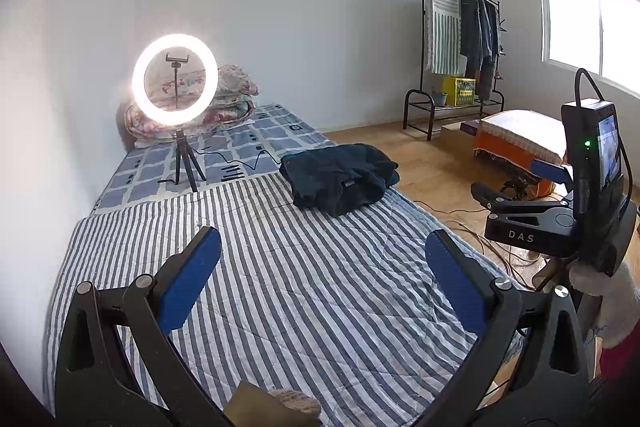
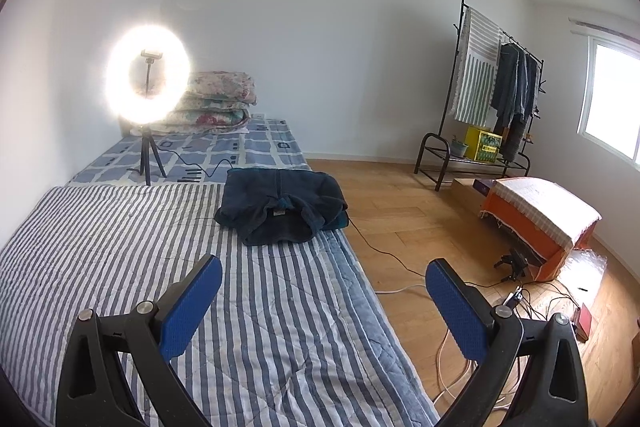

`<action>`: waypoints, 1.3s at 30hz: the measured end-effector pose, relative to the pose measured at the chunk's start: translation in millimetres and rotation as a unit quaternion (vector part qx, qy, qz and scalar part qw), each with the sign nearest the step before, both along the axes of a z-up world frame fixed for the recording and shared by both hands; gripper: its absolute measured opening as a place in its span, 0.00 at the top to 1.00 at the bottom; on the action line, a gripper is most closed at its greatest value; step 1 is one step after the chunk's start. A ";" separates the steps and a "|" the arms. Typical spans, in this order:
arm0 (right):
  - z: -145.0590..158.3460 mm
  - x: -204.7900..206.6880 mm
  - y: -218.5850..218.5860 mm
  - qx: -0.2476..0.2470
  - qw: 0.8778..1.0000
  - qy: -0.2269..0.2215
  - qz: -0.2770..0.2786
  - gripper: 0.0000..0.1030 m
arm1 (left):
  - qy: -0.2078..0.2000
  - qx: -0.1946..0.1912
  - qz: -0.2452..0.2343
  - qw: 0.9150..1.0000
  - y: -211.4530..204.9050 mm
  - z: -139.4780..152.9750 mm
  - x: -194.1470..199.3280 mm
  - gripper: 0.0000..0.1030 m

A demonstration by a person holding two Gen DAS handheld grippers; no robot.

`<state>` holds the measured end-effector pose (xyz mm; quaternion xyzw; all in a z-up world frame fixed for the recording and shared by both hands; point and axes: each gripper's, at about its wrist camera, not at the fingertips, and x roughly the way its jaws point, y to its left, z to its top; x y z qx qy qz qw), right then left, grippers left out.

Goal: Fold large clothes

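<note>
A dark navy garment (image 1: 340, 177) lies folded in a compact pile near the right edge of the striped quilt (image 1: 280, 287) on the bed. It also shows in the right wrist view (image 2: 280, 207), its collar label facing me. My left gripper (image 1: 324, 267) is open and empty above the quilt, well short of the garment. My right gripper (image 2: 324, 291) is open and empty over the bed's right edge. The right gripper's body (image 1: 560, 211) shows at the right of the left wrist view, beside the bed.
A lit ring light on a tripod (image 1: 176, 87) stands on the bed's far part, its cable running across the checked sheet. Folded floral quilts (image 2: 216, 103) lie behind it. A clothes rack (image 2: 492, 95), an orange covered stool (image 2: 540, 223) and floor cables (image 2: 520, 299) are at right.
</note>
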<state>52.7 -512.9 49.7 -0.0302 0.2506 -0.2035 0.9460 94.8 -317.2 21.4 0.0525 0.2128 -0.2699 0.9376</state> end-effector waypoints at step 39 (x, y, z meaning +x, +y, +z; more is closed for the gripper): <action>-2.9 1.0 -3.0 -0.002 1.000 0.007 0.006 0.00 | -0.019 0.012 0.003 1.000 13.5 0.5 7.0 0.00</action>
